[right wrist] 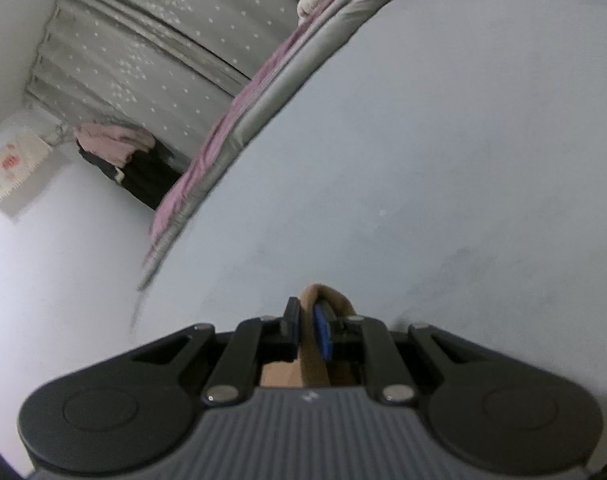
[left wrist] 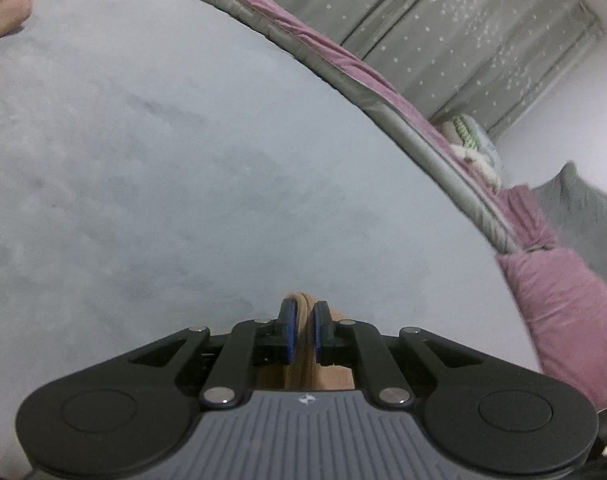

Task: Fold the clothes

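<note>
Both grippers pinch folds of the tan garment: the left gripper point(left wrist: 303, 328) has its jaws clamped on a bunched edge of the garment point(left wrist: 301, 364), and the right gripper point(right wrist: 307, 326) grips another fold the same way. Most of the cloth hangs under the tools, hidden, so its long axis cannot be told. Holding it at two spots likely keeps an edge taut for folding. Beyond the garment spreads the pale bed surface point(left wrist: 183, 160), then the pink-and-grey quilt point(left wrist: 335, 52), then the starred curtain point(left wrist: 463, 32).
</note>
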The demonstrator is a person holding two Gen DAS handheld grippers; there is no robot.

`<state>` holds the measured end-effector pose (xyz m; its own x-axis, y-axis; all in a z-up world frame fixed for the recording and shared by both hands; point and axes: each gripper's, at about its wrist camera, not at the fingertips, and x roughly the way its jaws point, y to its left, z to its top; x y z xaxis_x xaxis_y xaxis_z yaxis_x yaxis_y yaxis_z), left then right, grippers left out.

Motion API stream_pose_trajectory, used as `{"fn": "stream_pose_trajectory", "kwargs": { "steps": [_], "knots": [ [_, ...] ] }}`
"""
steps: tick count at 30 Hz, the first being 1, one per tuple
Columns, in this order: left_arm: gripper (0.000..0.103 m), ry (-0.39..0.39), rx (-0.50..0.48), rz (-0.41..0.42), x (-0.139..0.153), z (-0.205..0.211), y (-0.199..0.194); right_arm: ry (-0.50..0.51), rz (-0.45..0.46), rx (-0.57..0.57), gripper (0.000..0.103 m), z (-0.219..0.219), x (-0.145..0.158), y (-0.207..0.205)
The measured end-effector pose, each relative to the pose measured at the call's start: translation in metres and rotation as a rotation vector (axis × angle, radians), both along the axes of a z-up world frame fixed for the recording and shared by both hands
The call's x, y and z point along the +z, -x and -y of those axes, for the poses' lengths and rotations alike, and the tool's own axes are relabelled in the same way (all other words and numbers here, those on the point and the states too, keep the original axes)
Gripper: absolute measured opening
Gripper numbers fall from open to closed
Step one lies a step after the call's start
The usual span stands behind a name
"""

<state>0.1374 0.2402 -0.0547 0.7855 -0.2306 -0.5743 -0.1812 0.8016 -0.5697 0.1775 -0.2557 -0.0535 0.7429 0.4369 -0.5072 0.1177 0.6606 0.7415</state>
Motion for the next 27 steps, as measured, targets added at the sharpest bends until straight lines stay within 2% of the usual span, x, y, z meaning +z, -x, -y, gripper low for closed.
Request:
{"fn": "stream_pose_trajectory", "kwargs": {
  "steps": [3, 7, 9, 11, 12, 13, 15, 20, 23, 27],
  "knots": [
    [0.016, -0.060, -0.010, -0.001, -0.006, 0.006, 0.000, 0.042, -0.005, 0.011, 0.012, -0.004, -0.009, -0.005],
    [0.020, -0.043, -0.003, 0.001, -0.011, 0.001, 0.004, 0.148, 0.003, 0.031, 0.012, -0.014, -0.016, -0.005],
    [0.020, -0.044, 0.000, 0.002, -0.005, -0.002, 0.008, 0.197, 0.008, 0.041, 0.012, -0.020, -0.017, -0.003],
    [0.024, -0.088, 0.000, 0.020, 0.008, 0.000, 0.013, 0.217, 0.021, 0.040, 0.014, -0.023, -0.012, 0.000],
    [0.025, -0.112, 0.000, 0.033, 0.015, 0.002, 0.015, 0.230, 0.031, 0.040, 0.019, -0.024, -0.007, 0.003],
    [0.026, -0.138, 0.001, 0.052, 0.023, 0.005, 0.018, 0.242, 0.041, 0.039, 0.031, -0.024, -0.002, 0.005],
    [0.031, -0.182, -0.001, 0.089, 0.035, 0.013, 0.023, 0.299, 0.075, 0.023, 0.046, -0.028, 0.011, 0.013],
    [0.041, -0.279, -0.104, 0.169, 0.051, 0.052, 0.030, 0.406, 0.159, 0.015, 0.048, -0.049, 0.037, 0.029],
    [0.047, -0.334, -0.198, 0.201, 0.047, 0.083, 0.030, 0.465, 0.206, 0.019, 0.050, -0.068, 0.049, 0.038],
    [0.052, -0.410, -0.289, 0.202, 0.032, 0.119, 0.033, 0.543, 0.239, 0.091, 0.051, -0.115, 0.049, 0.048]
  ]
}}
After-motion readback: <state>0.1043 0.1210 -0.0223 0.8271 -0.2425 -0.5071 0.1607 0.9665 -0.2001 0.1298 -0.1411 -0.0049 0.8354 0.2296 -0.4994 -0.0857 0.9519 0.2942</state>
